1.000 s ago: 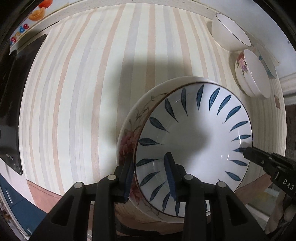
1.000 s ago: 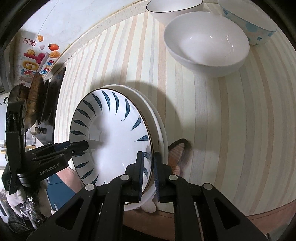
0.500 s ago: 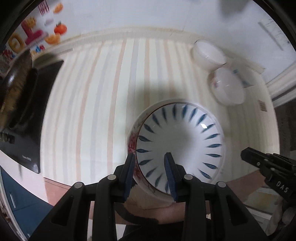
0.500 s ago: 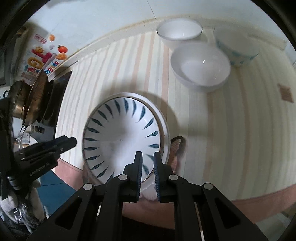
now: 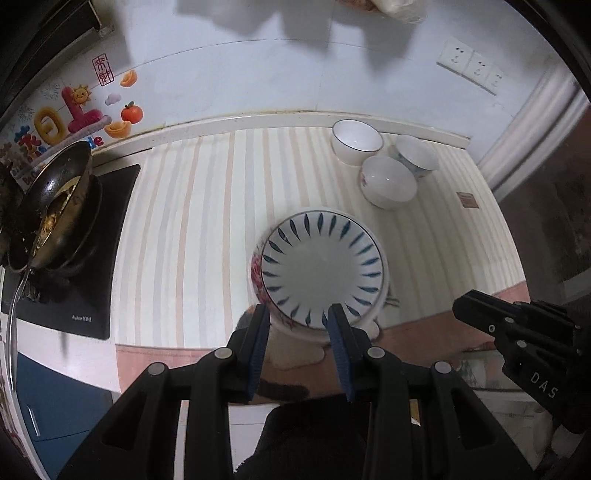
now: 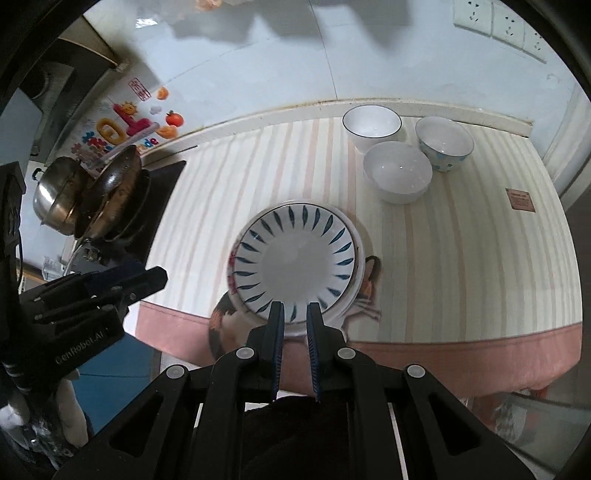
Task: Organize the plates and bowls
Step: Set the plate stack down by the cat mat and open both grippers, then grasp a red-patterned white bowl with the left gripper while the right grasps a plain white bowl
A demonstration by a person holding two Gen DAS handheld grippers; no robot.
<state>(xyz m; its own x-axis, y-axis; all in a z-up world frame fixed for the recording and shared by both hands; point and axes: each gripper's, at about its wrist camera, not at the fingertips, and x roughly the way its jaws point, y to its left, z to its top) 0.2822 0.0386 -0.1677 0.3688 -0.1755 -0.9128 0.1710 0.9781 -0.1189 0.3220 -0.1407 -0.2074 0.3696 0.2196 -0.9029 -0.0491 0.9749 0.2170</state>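
- Blue-leaf plate [image 5: 321,266] sat stacked; plates looked done.
- My left claw [image 5: 296,308] hung slightly open, right claw [image 6: 295,303] nearly closed, both empty.
- Next: nest bowls [image 5: 388,181] behind plate.

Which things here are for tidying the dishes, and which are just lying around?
For the job: blue-leaf plate, flowered plate under it, three bowls: plain white, flowered, blue-dotted.

Just lying about: pan, steel pot, cooktop, wall stickers, sockets.

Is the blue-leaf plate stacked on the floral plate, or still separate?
Stacked: the blue-leaf plate sits inside the floral plate, whose rim shows around it.
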